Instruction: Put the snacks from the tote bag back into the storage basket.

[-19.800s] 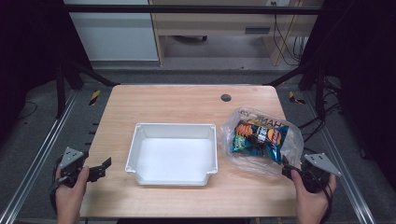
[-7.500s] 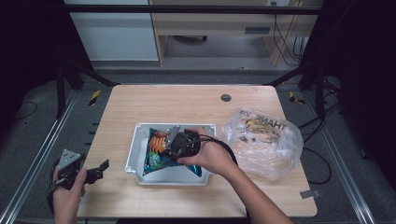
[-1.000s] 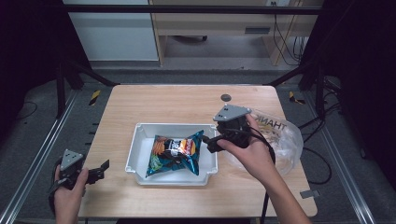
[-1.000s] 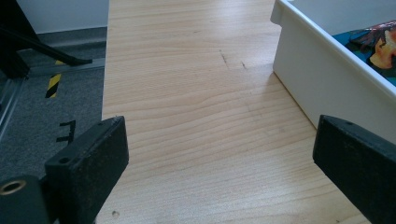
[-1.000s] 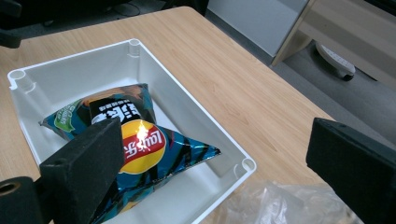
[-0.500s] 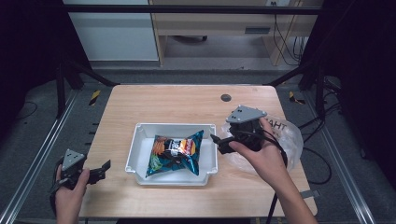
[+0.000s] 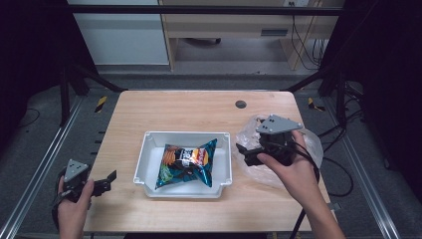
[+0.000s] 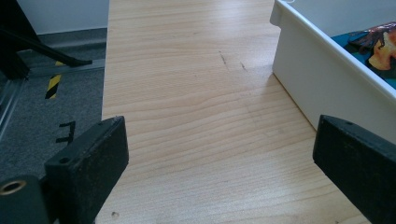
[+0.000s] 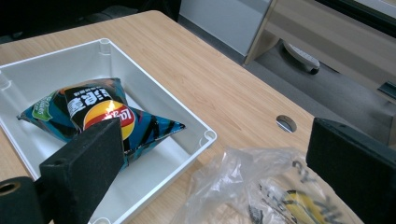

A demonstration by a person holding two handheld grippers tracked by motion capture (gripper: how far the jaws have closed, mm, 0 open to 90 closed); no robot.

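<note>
Your right gripper (image 7: pixel 247 154) hovers over the plastic bag (image 7: pixel 306 144), fingers wide and empty. The chips (image 7: pixel 186 162) lie in the tray (image 7: pixel 149 144). The left gripper (image 7: pixel 107 181) idles at the worktop (image 7: pixel 199 107) edge, fingers wide too. Next, I'd judge: reach into the bag.

Our left claw (image 7: pixel 105 182) sits low at the near left edge, gripped in our left hand (image 7: pixel 73 199), its jaws spread wide and pointing to the right with nothing between them. Our right forearm reaches in from the bottom right, and our right hand (image 7: pixel 291 167) holds the right claw (image 7: pixel 242 152) up with its grey plate on top and its jaws aimed leftward. Those jaws too stand wide apart and hold nothing.
</note>
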